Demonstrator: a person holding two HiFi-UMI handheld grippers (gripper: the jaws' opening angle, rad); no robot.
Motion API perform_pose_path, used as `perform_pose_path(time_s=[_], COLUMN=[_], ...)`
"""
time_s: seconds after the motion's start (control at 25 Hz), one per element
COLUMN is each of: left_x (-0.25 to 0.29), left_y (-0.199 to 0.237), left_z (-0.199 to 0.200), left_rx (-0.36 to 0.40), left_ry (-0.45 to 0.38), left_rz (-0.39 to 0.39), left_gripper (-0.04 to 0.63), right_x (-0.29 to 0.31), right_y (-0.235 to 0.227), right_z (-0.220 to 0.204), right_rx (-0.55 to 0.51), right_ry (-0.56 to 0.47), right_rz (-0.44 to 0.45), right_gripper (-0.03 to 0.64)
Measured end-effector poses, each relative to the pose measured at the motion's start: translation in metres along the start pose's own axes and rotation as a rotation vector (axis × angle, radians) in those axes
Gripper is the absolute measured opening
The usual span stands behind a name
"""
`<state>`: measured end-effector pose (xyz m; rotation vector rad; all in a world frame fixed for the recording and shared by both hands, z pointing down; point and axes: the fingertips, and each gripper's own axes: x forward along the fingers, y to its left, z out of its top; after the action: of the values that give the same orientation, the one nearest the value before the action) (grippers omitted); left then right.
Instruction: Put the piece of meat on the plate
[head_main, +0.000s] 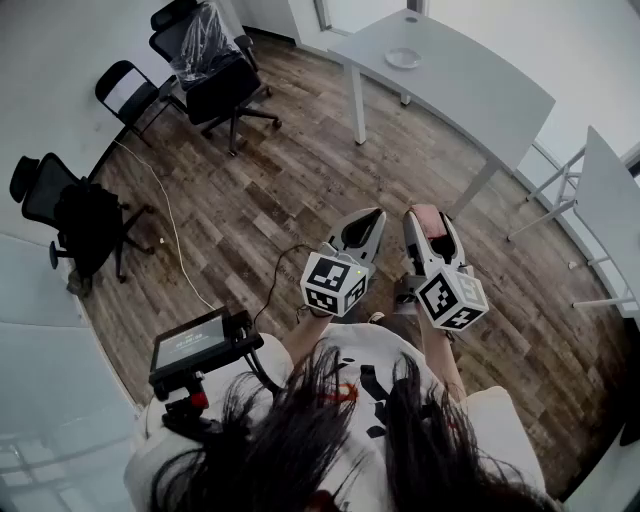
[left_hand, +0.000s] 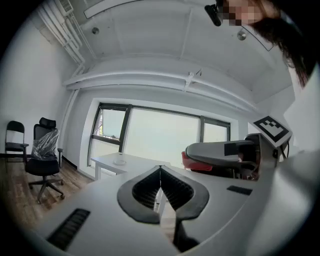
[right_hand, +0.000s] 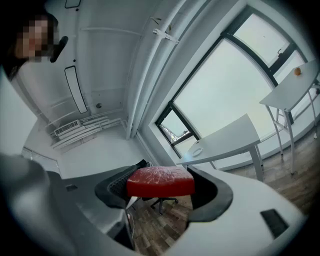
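A red slab of meat (right_hand: 160, 181) sits crosswise between the jaws of my right gripper (right_hand: 162, 184), which is shut on it and held level. From the head view the right gripper (head_main: 427, 218) shows a reddish edge of the meat (head_main: 430, 212) at its tip. My left gripper (head_main: 368, 222) hovers just to its left; its jaws (left_hand: 160, 171) meet with nothing between them. The plate (head_main: 403, 58) is small and pale, far ahead on a white table (head_main: 480, 95). It also shows as the plate (right_hand: 196, 150) and the plate (left_hand: 119, 161).
Black office chairs (head_main: 215, 75) stand at the far left on the wood floor, with another chair (head_main: 75, 215) nearer. A tablet on a stand (head_main: 195, 345) is at my lower left, with a cable (head_main: 170, 220) on the floor. A second white table (head_main: 610, 210) is at the right.
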<state>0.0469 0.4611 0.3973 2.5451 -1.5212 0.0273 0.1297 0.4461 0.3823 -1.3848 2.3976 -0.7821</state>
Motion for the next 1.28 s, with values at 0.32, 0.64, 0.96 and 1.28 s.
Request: perform_pose_path(time_s=[0.32, 0.64, 0.96, 1.28], left_x=[0.0, 0.0, 0.001, 0.03], left_y=[-0.001, 0.001, 0.0, 0.012], left_z=[-0.003, -0.002, -0.007, -0.007], left_rx=[0.002, -0.003, -0.003, 0.0], left_ry=[0.007, 0.009, 0.029, 0.034], left_rz=[-0.004, 0.004, 0.005, 0.026], left_gripper=[0.005, 0.005, 0.005, 0.005], right_x=[0.0, 0.002, 0.004, 0.028], right_y=[-0.003, -0.001, -0.006, -0.026], right_z=[-0.004, -0.007, -0.01, -0.005], right_rx=[0.052, 0.053, 0.077, 0.103], right_ry=[-0.003, 0.024, 0.042, 0.062], right_rz=[0.005, 0.017, 0.017, 0.034], right_gripper=[0.325, 0.325, 0.325, 0.324])
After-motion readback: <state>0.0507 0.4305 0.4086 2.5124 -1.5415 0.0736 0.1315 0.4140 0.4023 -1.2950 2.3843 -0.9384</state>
